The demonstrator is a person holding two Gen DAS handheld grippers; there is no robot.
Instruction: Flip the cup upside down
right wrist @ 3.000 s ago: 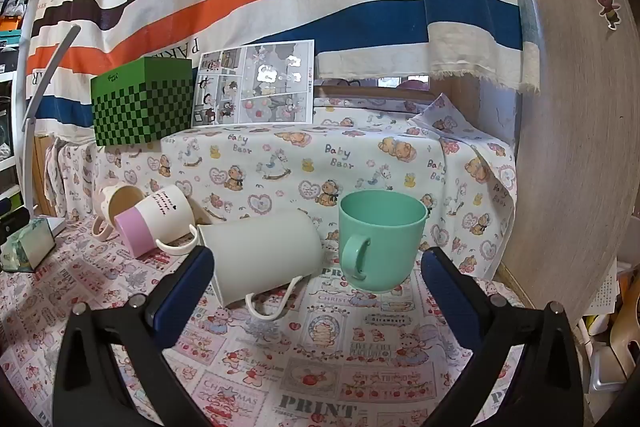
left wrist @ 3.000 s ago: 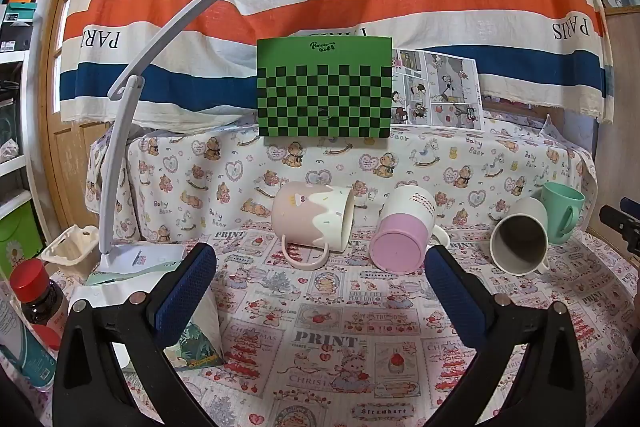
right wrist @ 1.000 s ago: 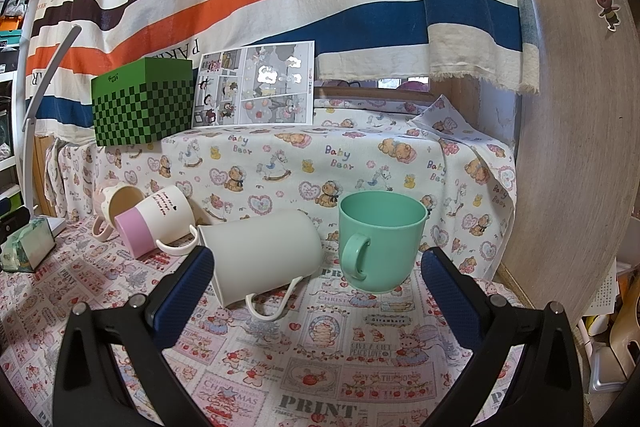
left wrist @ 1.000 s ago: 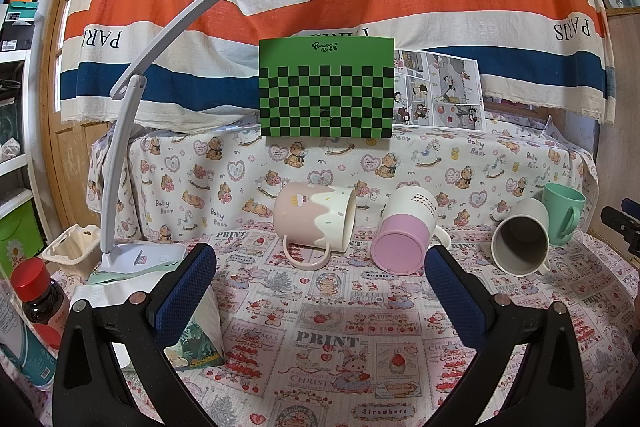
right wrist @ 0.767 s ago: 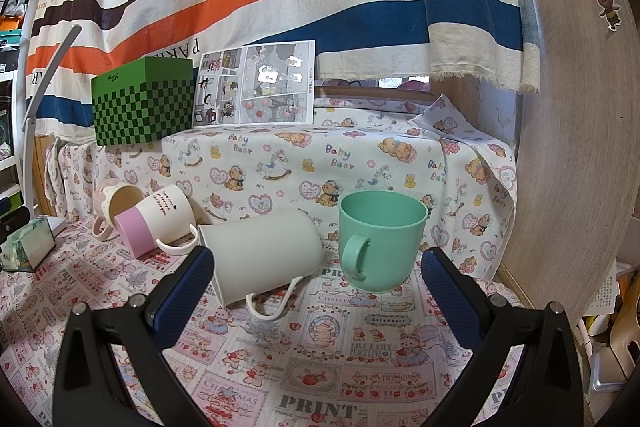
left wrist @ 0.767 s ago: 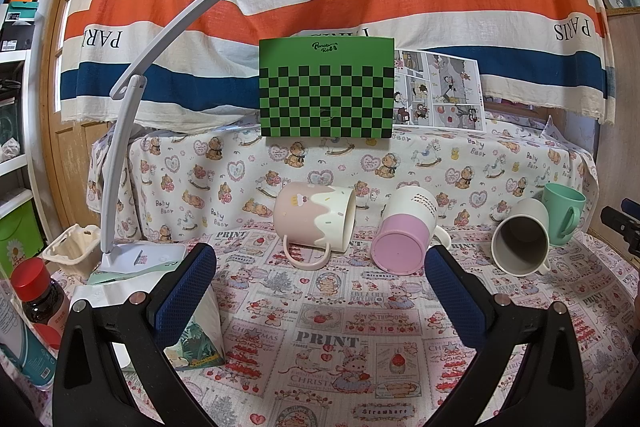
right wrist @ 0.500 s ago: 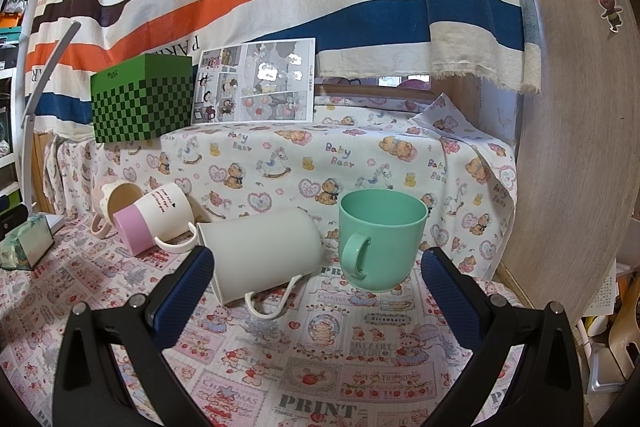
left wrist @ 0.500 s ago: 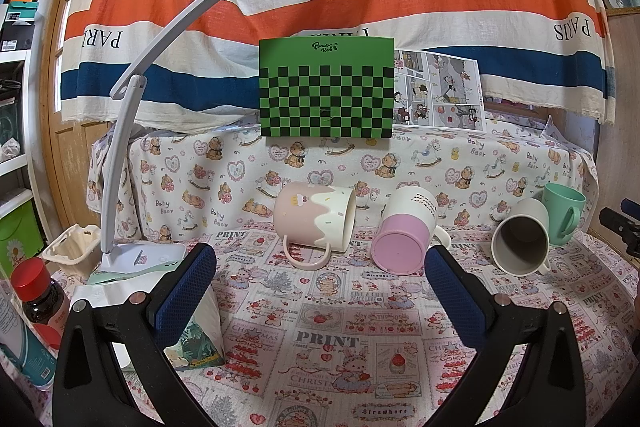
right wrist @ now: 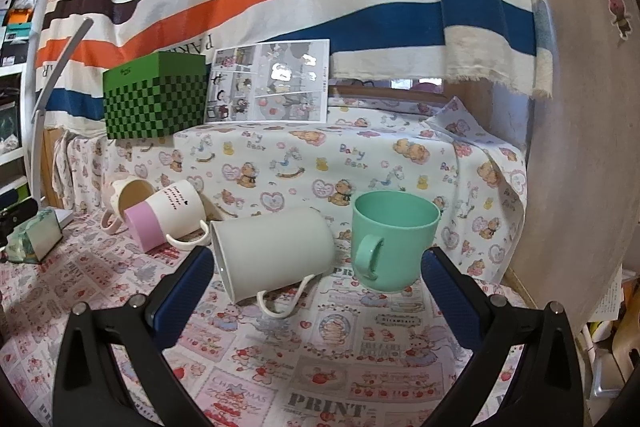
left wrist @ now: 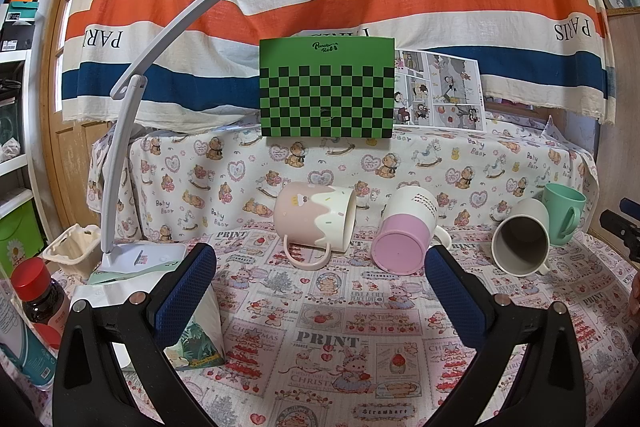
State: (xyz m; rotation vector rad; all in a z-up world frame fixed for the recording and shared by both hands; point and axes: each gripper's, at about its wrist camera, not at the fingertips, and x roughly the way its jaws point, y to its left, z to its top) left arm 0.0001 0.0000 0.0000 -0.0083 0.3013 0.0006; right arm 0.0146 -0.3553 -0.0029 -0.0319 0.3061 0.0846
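Observation:
A green cup (right wrist: 394,239) stands upright on the printed tablecloth; it also shows at the far right of the left wrist view (left wrist: 564,213). A cream mug (right wrist: 272,253) lies on its side just left of it, also in the left wrist view (left wrist: 520,247). A pink-and-white mug (left wrist: 404,231) and a pink drip-pattern mug (left wrist: 316,223) lie on their sides further left. My right gripper (right wrist: 316,275) is open and empty, just in front of the cream and green cups. My left gripper (left wrist: 320,283) is open and empty, short of the two pink mugs.
A green checkered box (left wrist: 326,89) and a comic sheet (left wrist: 440,95) stand on the raised ledge behind. A white desk lamp (left wrist: 132,131), a tissue box (left wrist: 196,335) and a red-capped bottle (left wrist: 40,299) are at the left. A wooden panel (right wrist: 580,147) bounds the right.
The right gripper has tilted and edged slightly closer to the cream and green cups. The left gripper has not moved. No cup has moved.

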